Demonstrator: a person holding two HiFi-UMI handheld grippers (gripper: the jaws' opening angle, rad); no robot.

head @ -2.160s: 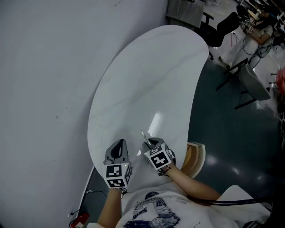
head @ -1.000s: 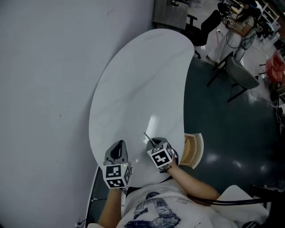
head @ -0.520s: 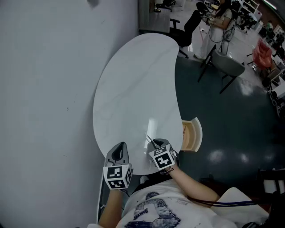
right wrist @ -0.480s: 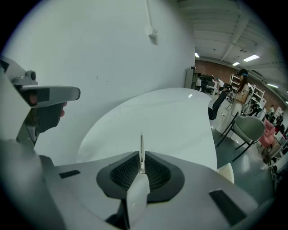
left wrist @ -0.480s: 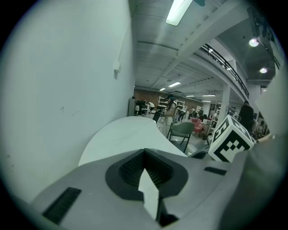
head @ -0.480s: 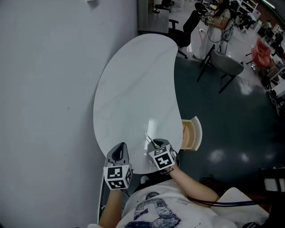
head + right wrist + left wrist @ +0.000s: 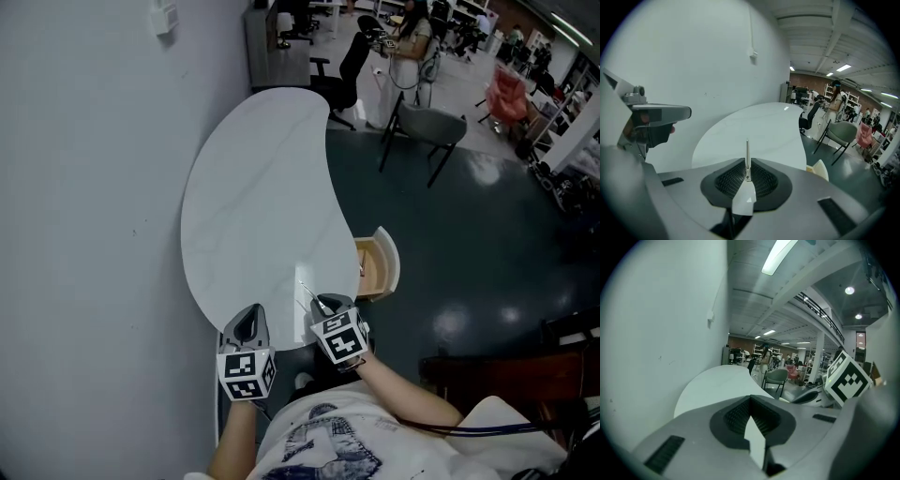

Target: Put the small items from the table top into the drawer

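The head view looks steeply down from above the near end of the white surface (image 7: pixel 253 206), taking in the open drawer (image 7: pixel 380 267) at its right edge. Both gripper views sit low at that near end, facing along the surface toward the grey chair (image 7: pixel 777 377) beyond.

White kidney-shaped bench (image 7: pixel 253 206) spans lower centre to upper centre of the head view, left edge against the grey wall (image 7: pixel 84 187), open drawer (image 7: pixel 378 267) at its right edge

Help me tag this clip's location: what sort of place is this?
Probably a big open-plan office or workshop hall: a black office chair and a grey chair on a dark glossy floor, with a strip light and a mezzanine railing overhead.
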